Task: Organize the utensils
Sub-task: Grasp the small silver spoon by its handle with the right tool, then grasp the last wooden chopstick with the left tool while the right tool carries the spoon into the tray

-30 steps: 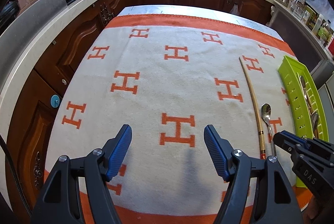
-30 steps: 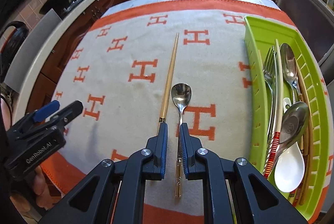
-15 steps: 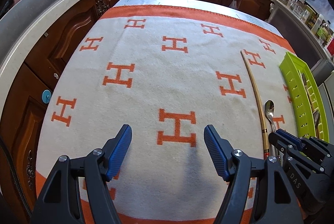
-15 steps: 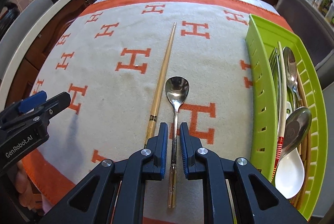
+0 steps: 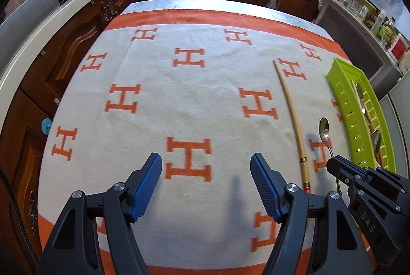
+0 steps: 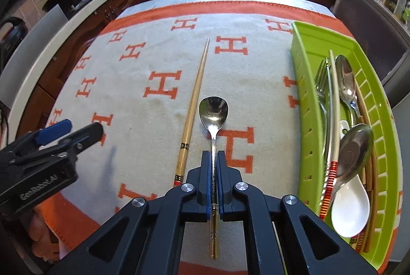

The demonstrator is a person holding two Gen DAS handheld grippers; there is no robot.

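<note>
A: What is closest to the right gripper point(image 6: 214, 157)?

B: A shiny metal spoon point(image 6: 213, 116). The ribbed blue pads point(image 6: 205, 180) are squeezed tight on its thin handle, and its round bowl sticks out in front, lifted above the cloth.

A: And beside it?

B: Just left lies a long, thin wooden chopstick point(image 6: 194, 106) on the fuzzy white cloth point(image 6: 133, 101) with orange H shapes. Off to the right is a bright green plastic tray point(image 6: 305, 106) with slots, holding forks, spoons and a smooth white scoop.

A: The left gripper point(image 5: 206, 180)?

B: Its fingers are spread wide over the cloth, holding nothing
</note>
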